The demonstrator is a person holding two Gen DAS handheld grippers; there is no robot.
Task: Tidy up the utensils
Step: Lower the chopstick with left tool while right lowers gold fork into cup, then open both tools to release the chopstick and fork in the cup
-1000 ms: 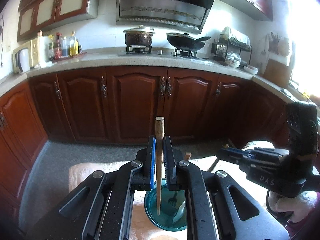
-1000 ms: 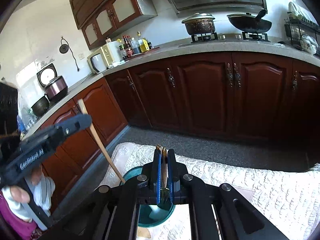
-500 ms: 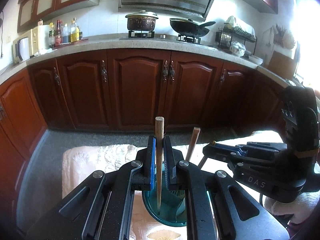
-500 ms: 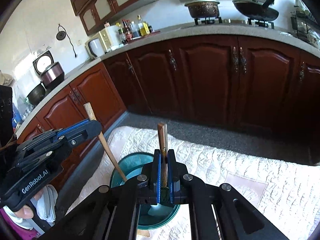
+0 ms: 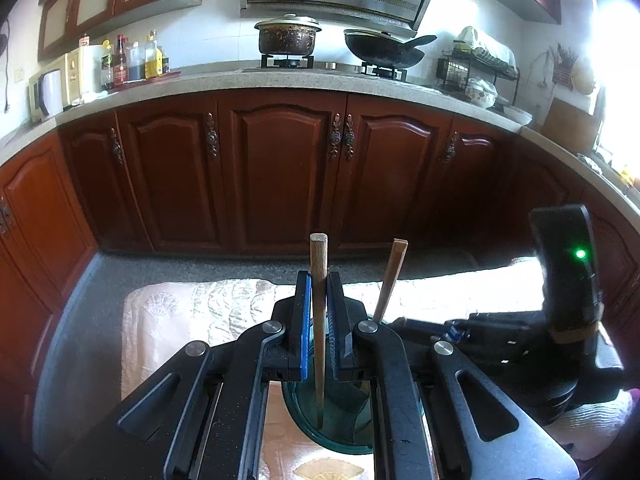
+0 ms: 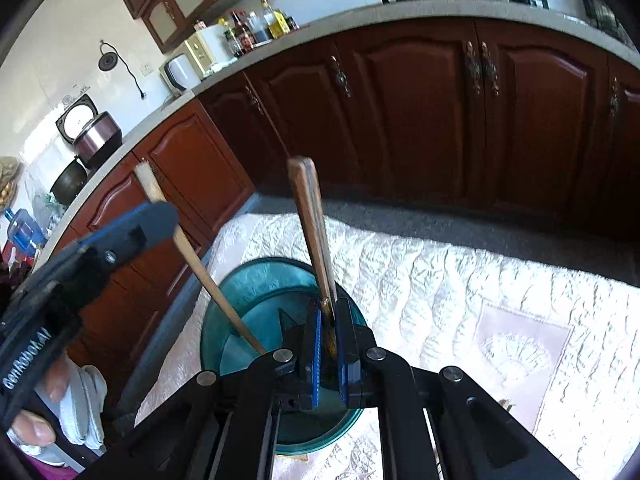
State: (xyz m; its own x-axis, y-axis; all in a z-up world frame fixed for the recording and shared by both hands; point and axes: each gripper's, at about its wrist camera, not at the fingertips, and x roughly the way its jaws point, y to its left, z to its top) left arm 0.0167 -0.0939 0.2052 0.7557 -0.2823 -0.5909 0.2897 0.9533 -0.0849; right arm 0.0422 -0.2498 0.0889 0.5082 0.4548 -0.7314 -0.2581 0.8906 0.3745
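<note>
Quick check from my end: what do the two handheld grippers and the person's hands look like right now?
Both are black plastic with silver pivot bolts and blue-edged fingers. The left gripper carries white lettering on its side, partly readable in the right wrist view. The right gripper has a black upright block with a green light. A light knitted glove or sleeve shows at the left hand.

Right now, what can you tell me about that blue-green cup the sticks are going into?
The teal cup is a round, see-through holder, glass or plastic by its look, standing upright on a pale embroidered cloth. Its mouth is open. Two wooden-handled utensils reach into it, each clamped in a gripper. Whether they touch its bottom is hidden.
</note>
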